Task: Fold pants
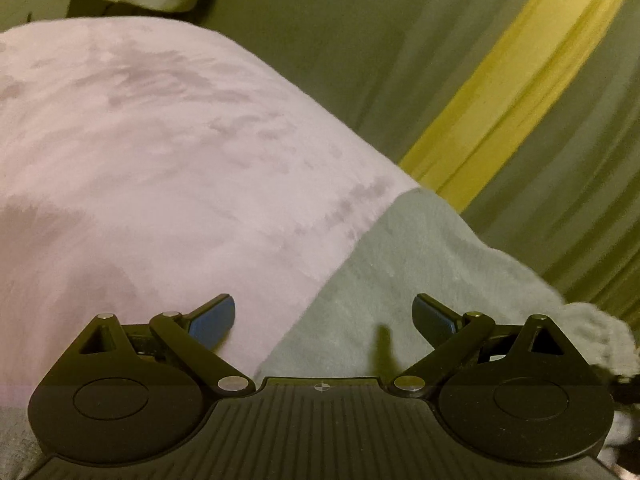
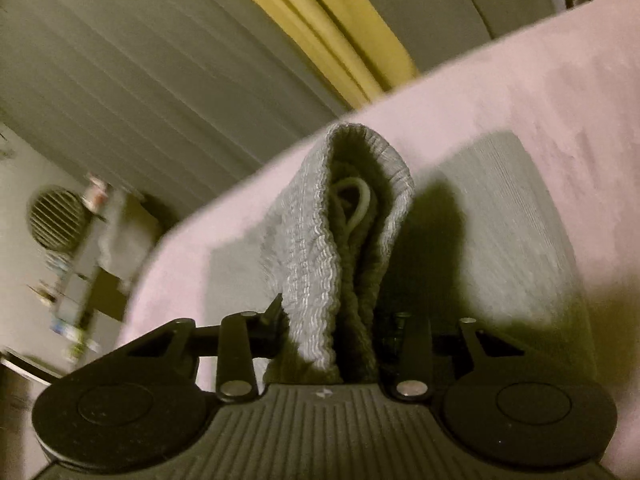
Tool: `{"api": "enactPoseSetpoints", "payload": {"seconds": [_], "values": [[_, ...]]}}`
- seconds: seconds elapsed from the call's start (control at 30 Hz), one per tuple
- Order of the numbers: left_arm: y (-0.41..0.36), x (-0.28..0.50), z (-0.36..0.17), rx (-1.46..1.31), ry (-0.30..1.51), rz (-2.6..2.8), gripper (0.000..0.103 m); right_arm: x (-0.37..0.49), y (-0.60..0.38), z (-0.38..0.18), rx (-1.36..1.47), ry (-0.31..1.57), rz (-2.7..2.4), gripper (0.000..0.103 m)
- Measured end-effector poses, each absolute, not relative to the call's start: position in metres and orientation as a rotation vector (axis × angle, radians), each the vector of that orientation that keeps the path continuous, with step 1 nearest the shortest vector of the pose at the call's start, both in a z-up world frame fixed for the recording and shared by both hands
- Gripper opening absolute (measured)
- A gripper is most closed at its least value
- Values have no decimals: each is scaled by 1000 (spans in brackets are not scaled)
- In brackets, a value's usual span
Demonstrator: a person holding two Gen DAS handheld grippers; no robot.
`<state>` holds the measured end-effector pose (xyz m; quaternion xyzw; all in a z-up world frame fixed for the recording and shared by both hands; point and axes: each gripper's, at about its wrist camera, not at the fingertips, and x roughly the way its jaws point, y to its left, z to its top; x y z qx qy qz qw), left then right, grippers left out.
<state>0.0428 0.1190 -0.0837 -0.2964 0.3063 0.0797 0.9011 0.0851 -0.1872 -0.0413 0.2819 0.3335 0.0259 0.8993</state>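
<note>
Pants (image 2: 320, 280), grey and ribbed at the waistband, sit bunched between the closed fingers of our right gripper (image 2: 332, 344); we judge the grip to be on the elastic waistband, which stands up from the jaws in a folded loop with a pale drawstring (image 2: 360, 204) showing inside it; beyond that loop the rest of the garment lies flat on the pink blanket (image 2: 540, 92), a grey panel spreading to either side of the raised band and running away from us toward the blanket's far edge.

Our left gripper (image 1: 324, 320) hangs with its blue pads spread wide and nothing between them; directly under and ahead of it the grey fabric (image 1: 400, 264) lies on the same blanket, one straight edge cutting diagonally away from us toward the blanket's far edge, where a yellow curtain (image 1: 500, 100) hangs behind; at the right of that view the cloth ends in a rumpled, fuzzy bunch whose exact part we cannot tell.

We judge the fold as early or midway: one end is lifted and held, the body appears smoothed on the blanket, but no finished stacked fold shows; what is left seems to be carrying the held end across and laying it down; the long axis, as far as we can tell, runs from the gripped waistband out across the blanket, though the leg ends are out of view.
</note>
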Motion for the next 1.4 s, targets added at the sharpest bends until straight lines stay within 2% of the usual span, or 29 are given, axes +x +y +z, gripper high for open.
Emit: {"api": "enactPoseSetpoints", "payload": {"seconds": [0.17, 0.2, 0.23, 0.27, 0.3, 0.4, 0.5, 0.57, 0.63, 0.7, 0.87, 0.93, 1.17, 1.4], "values": [[125, 46, -88, -666, 670, 173, 100, 60, -201, -30, 543, 582, 42, 39], [124, 47, -89, -662, 677, 173, 100, 59, -207, -37, 516, 597, 3, 42], [123, 48, -89, -656, 681, 172, 100, 61, -214, -46, 478, 637, -63, 55], [122, 48, -88, -647, 683, 170, 100, 62, -220, -55, 444, 695, -153, 62], [122, 48, -88, -642, 681, 171, 100, 61, -224, -61, 407, 742, -274, 65], [120, 48, -90, -633, 678, 175, 100, 38, -227, -59, 426, 647, -278, 76], [118, 50, -91, -628, 704, 178, 100, 27, -216, -49, 430, 616, -245, 76], [118, 49, -91, -624, 704, 179, 100, 19, -206, -41, 426, 573, -177, 71], [117, 47, -90, -618, 697, 189, 100, 8, -203, -38, 413, 533, -117, 42], [117, 47, -91, -617, 701, 195, 100, 20, -183, -38, 382, 541, -67, 30], [114, 49, -91, -590, 715, 196, 100, 44, -158, -62, 255, 662, -81, 29], [112, 49, -92, -572, 722, 199, 100, 47, -157, -76, 249, 731, -120, 20], [110, 54, -93, -551, 745, 212, 100, 35, -150, -87, 160, 729, -118, 18], [106, 54, -93, -521, 752, 216, 100, 27, -154, -84, 209, 723, -102, 18]]}}
